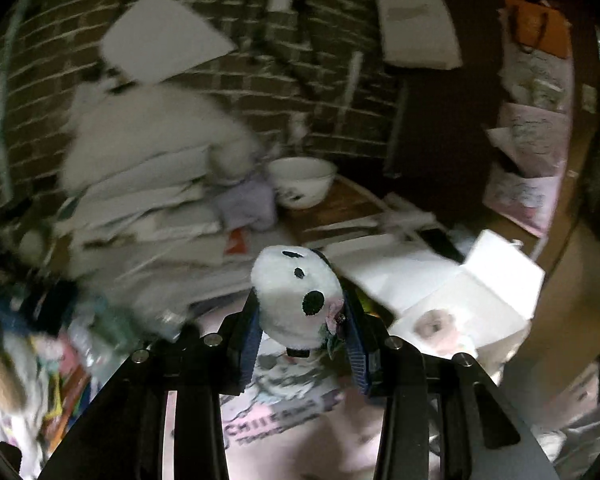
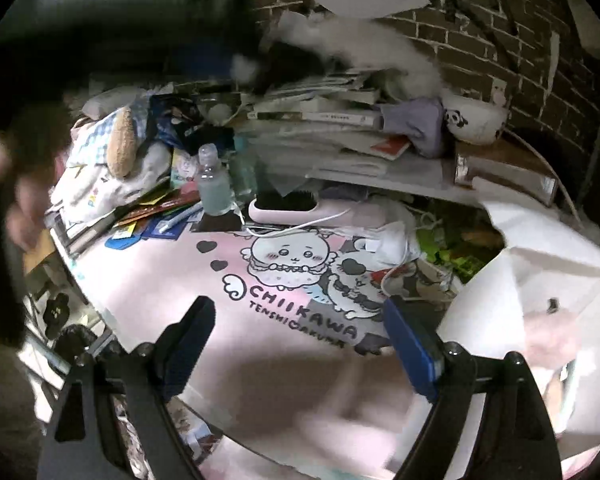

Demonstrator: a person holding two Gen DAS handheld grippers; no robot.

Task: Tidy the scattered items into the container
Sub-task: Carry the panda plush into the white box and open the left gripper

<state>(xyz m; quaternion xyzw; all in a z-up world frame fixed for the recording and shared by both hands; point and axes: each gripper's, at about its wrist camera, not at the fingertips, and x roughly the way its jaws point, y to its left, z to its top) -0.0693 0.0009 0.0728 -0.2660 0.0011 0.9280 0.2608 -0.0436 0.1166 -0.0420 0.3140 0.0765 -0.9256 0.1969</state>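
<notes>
My left gripper (image 1: 300, 320) is shut on a small white plush dog (image 1: 296, 300) with black ears, nose and eyes, held up above the pink printed mat (image 1: 284, 408). A white open box (image 1: 472, 300) stands to its right on the desk. In the right wrist view my right gripper (image 2: 300, 344) is open and empty, low over the pink mat (image 2: 204, 280) with the cartoon print. The white box (image 2: 540, 288) sits at the right edge there, blurred. A dark blurred shape at the upper left of that view may be the left gripper; I cannot tell.
A stack of books and papers (image 2: 332, 128) with white fluffy fabric on top fills the back. A panda bowl (image 2: 476, 120), a clear bottle (image 2: 212, 188), a pink hairbrush (image 2: 296, 208) with a white cable and a heap of toys and packets (image 2: 132, 168) crowd the desk. Brick wall behind.
</notes>
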